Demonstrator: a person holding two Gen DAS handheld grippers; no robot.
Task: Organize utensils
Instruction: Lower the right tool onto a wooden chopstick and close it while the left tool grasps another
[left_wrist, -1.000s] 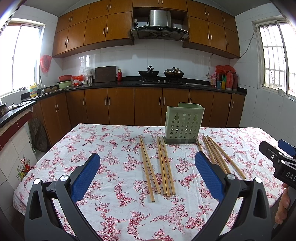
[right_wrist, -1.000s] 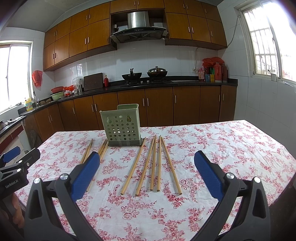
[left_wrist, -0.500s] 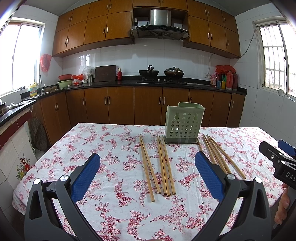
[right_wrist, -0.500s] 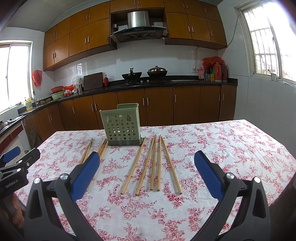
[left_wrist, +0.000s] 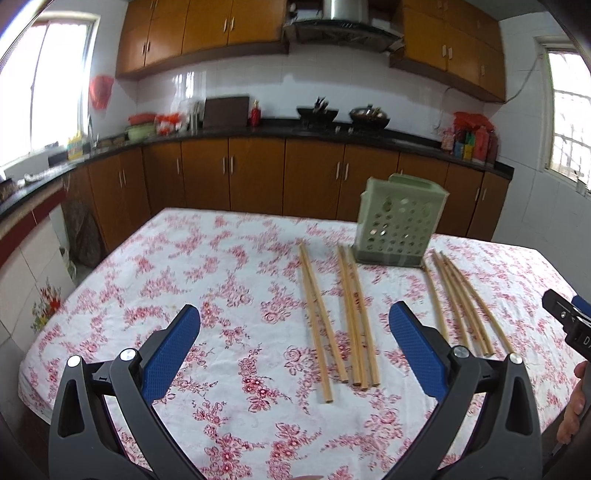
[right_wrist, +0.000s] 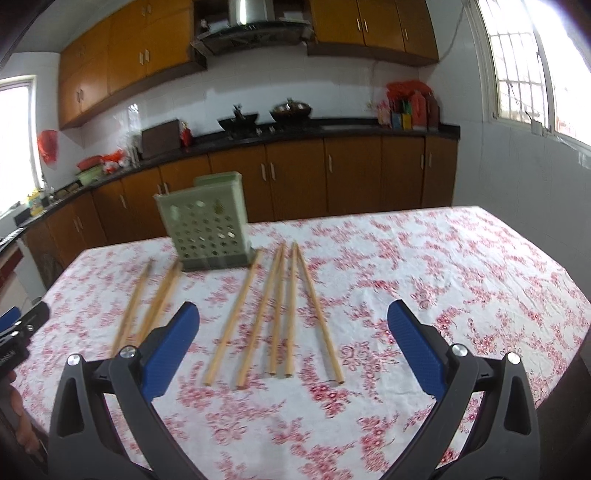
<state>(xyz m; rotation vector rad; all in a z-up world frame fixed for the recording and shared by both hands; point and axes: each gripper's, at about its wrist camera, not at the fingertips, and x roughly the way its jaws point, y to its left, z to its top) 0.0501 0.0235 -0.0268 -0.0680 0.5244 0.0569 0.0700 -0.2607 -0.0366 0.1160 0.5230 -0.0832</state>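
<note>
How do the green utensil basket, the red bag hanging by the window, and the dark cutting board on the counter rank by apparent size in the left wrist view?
1. Green utensil basket, clearly largest, though it is also nearest the camera.
2. Dark cutting board.
3. Red bag, only slightly smaller-looking than the board; fisheye distortion and blur make that order uncertain.

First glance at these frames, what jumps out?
Loose wooden chopsticks lie fanned in groups on the red-floral tablecloth, mid-table. Just behind them stands a pale green perforated utensil holder, upright, nothing showing above its rim. Both tools frame the foreground with blue pads spread wide: the left tool and right tool are open and hold nothing.
</note>
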